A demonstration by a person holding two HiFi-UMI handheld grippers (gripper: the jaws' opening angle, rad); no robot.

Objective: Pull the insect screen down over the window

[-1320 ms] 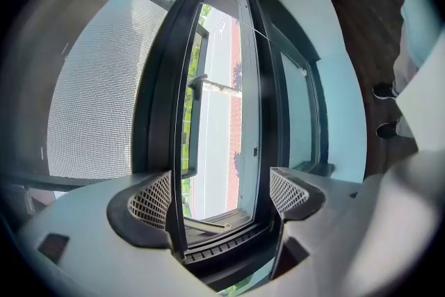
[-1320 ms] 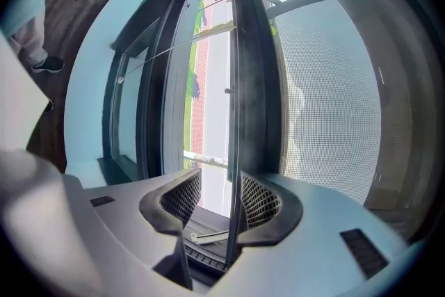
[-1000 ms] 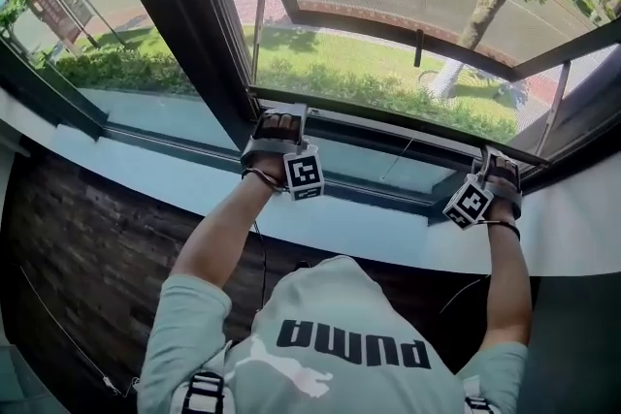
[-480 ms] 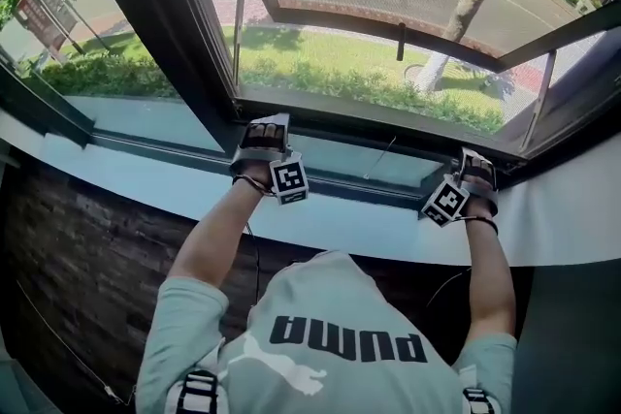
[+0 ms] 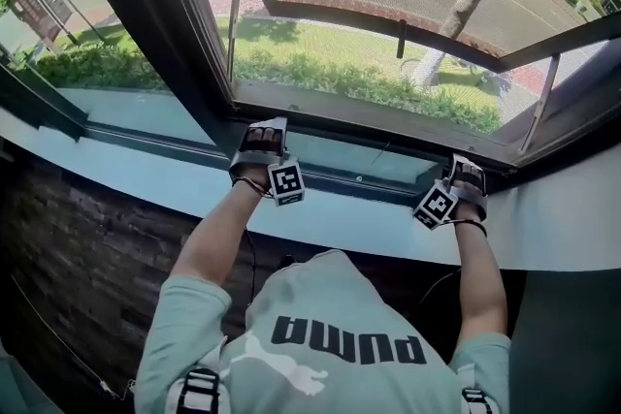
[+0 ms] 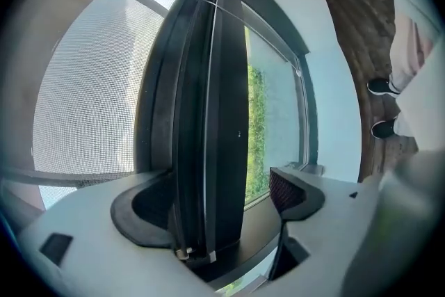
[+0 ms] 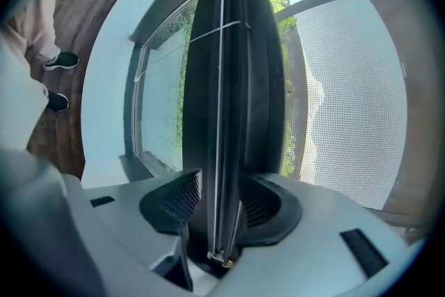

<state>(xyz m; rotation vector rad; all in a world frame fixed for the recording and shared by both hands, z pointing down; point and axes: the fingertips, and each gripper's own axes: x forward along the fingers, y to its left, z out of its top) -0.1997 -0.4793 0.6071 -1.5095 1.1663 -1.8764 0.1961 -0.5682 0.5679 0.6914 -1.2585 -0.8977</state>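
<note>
– White sill (image 5: 146, 177) sits right below; the insect screen's pull bar (image 5: 369, 137) is nearly down. Our right claw (image 5: 466, 168) pinches it, but our left claw (image 5: 264, 129) only straddles it loosely.
– So we might drag it crooked and jam it.

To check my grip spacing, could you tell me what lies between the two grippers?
Only the screen bar and a thin cord, seen in the head view.

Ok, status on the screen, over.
Left gripper open round the bar, one pad touching. Right gripper shut on bar. Screen drawn low; seating unclear. No obstruction seen.
</note>
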